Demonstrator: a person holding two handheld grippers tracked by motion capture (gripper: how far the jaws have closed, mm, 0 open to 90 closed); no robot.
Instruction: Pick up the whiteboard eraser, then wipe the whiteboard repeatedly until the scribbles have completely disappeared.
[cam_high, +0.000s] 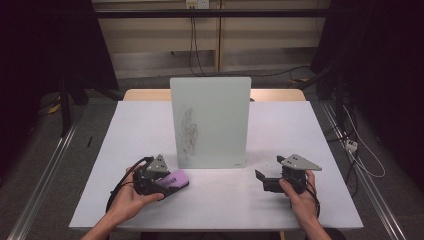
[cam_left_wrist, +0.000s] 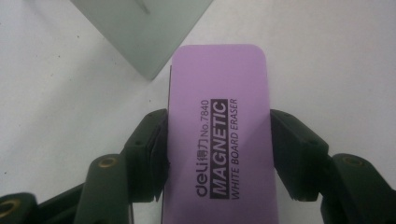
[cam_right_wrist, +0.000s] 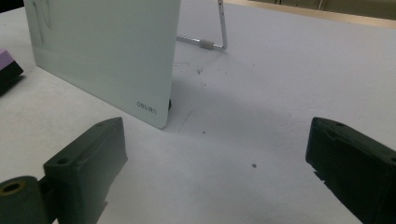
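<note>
at the near left of the worktop (cam_high: 125, 130), the purple eraser (cam_left_wrist: 219, 135) is being gripped across its width by the jaws of the left gripper (cam_high: 159, 181), with its long axis running straight out from the jaws and its free end pointing toward the lower left corner of the whiteboard (cam_high: 210, 121). in the high view the eraser is being held low over the worktop, just in front of and slightly left of the board's bottom edge, and whether it is touching the surface cannot be told. the scribbled marks (cam_high: 188, 132) are lying on the left half of the board, up and away from the eraser's free end, so the left hand is judged to be the nearer one for any wiping. a lift and a tilt of the eraser's flat face toward the upright board are being called for. the right gripper (cam_high: 266, 181) is being held near the board's lower right corner, with its jaws standing wide open around nothing; steadying the board is judged to be its likely part.
</note>
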